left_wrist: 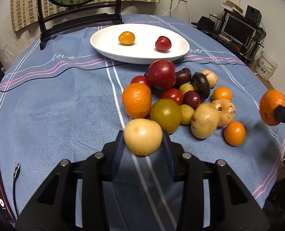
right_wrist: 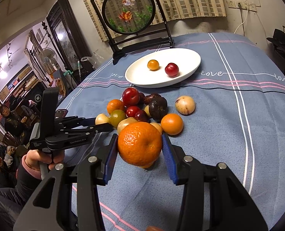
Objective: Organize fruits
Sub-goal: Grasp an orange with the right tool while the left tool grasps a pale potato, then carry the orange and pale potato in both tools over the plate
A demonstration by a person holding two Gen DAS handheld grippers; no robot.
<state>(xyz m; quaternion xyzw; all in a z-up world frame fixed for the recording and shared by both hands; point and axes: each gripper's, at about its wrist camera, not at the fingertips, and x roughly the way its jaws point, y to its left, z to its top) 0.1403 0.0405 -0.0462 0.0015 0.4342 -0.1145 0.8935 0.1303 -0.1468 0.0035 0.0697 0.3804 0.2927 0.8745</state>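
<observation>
Right now the left gripper (left_wrist: 143,140) is clenched on a pale yellow, rounded fruit (left_wrist: 143,137), its dark blue pads pressing the fruit's two sides at the near edge of the fruit heap. Whether that fruit is lifted off the cloth or rests on it, I cannot tell. The right gripper (right_wrist: 139,147) grasps a large orange mandarin with a dimpled skin (right_wrist: 139,143) between its bright blue pads, held clear above the blue tablecloth with white and pink stripes (right_wrist: 219,134). In the left wrist view that same mandarin shows at the right edge, pinched by a black finger.

Between the two grippers lies the loose heap: a big dark red plum (left_wrist: 161,74), a second orange mandarin (left_wrist: 136,100), an olive-green round tomato (left_wrist: 165,114), small red cherry tomatoes (left_wrist: 172,95), dark brown mushroom-like pieces (left_wrist: 201,84), several pale yellow fruits and small orange kumquats (left_wrist: 234,133), most of them touching one another.

Beyond the heap stands an oval white ceramic plate (left_wrist: 107,44) holding a small orange-yellow fruit (left_wrist: 126,38) and a small red plum (left_wrist: 163,43), well apart from each other. Behind the plate stands a round painted screen in a black frame (right_wrist: 130,13). A hand (right_wrist: 40,159) in a pink cuff grips the left tool's handle.
</observation>
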